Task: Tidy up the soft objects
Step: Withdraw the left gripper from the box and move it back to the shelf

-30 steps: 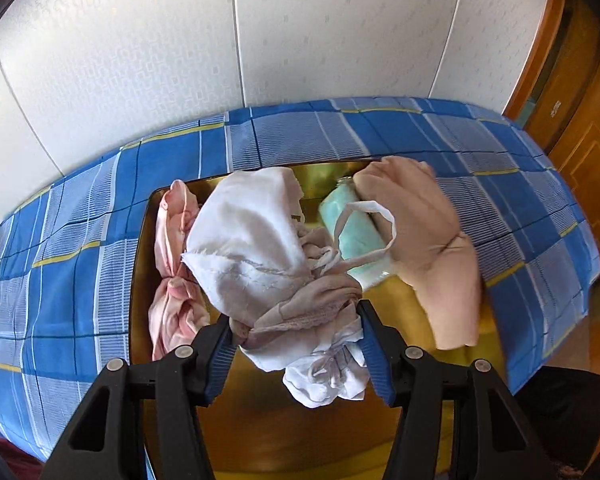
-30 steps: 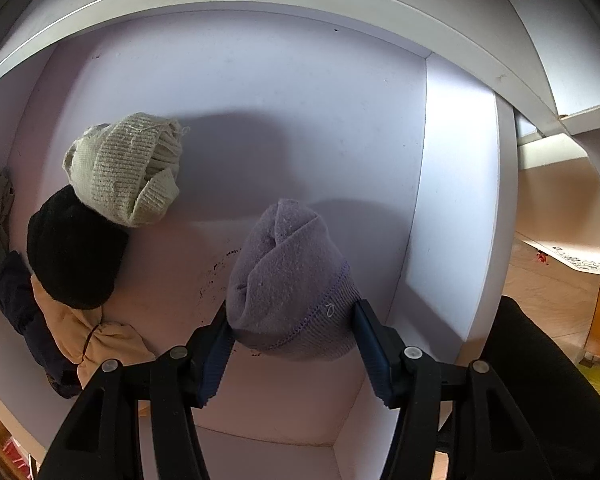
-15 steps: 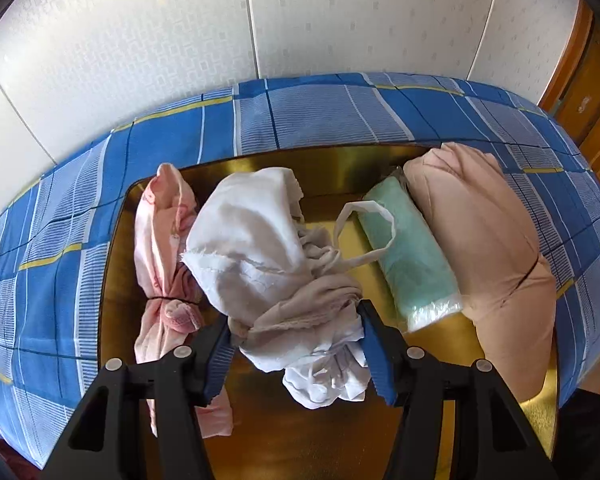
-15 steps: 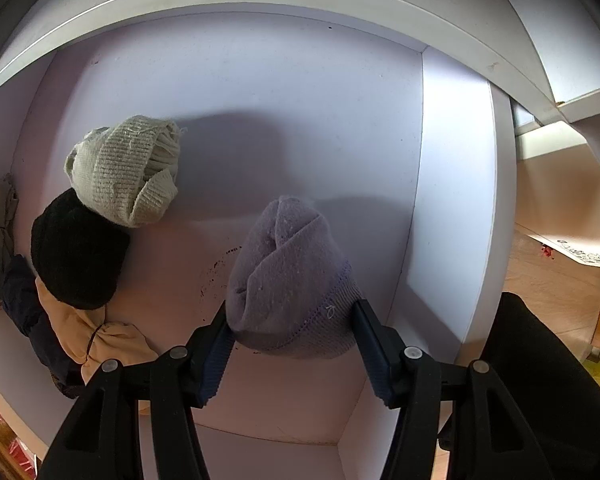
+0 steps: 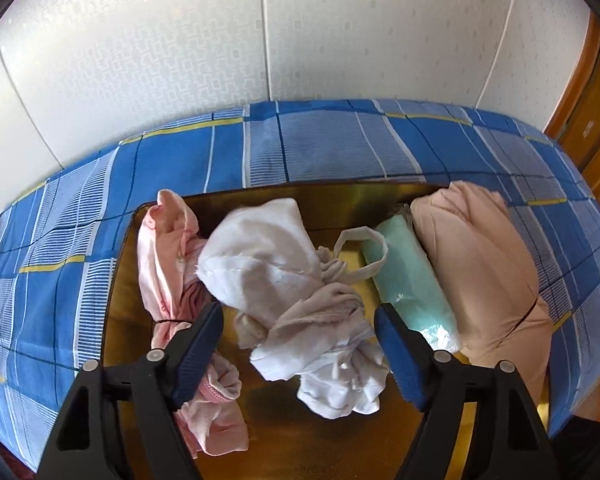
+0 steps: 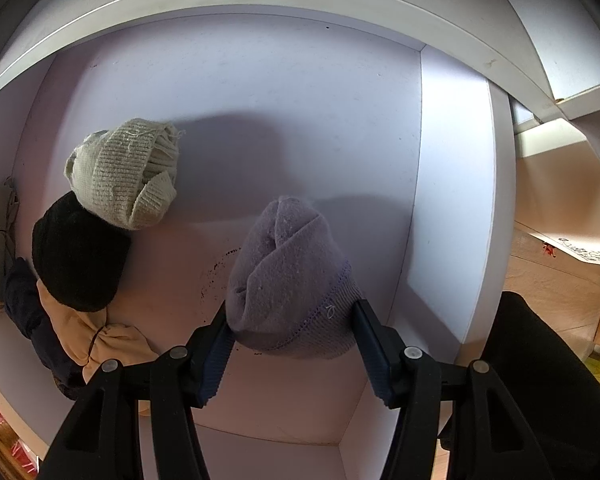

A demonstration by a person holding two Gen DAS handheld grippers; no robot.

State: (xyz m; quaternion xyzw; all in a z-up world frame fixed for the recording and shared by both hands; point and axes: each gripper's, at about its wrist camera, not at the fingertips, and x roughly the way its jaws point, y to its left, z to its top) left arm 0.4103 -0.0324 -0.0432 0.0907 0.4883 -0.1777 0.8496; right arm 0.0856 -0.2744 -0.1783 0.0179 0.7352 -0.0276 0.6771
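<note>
A white patterned wall [image 5: 180,60] stood behind a bed covered in a blue checked sheet [image 5: 331,148], and on the sheet lay a gold tray [image 5: 339,208] holding rolled soft things. At the tray's left lay a pink bundle [image 5: 164,264]; in the middle was a white cloth bundle [image 5: 284,280] with a loose strap looping to the right; right of it lay a mint-green roll [image 5: 407,276] with clear wrapping at its near end, and at the far right a peach roll [image 5: 483,264]. The left gripper [image 5: 298,328] had just been opening its jaws; the white cloth bundle sat between them on the tray, with the blue pads standing clear of it on both sides. In the right wrist view, a white shelf compartment [image 6: 451,200] held a cream knitted roll [image 6: 128,176] at the far left, touching a black roll [image 6: 76,252] just nearer, with a tan bundle [image 6: 100,340] and a dark navy piece [image 6: 24,304] at the near left. The right gripper [image 6: 292,320] was clamped on a lilac knitted roll [image 6: 288,272], both pads pressing its near end. A sheet with small print [image 6: 579,254] at the right edge was too small to read; no brand or label showed elsewhere.
</note>
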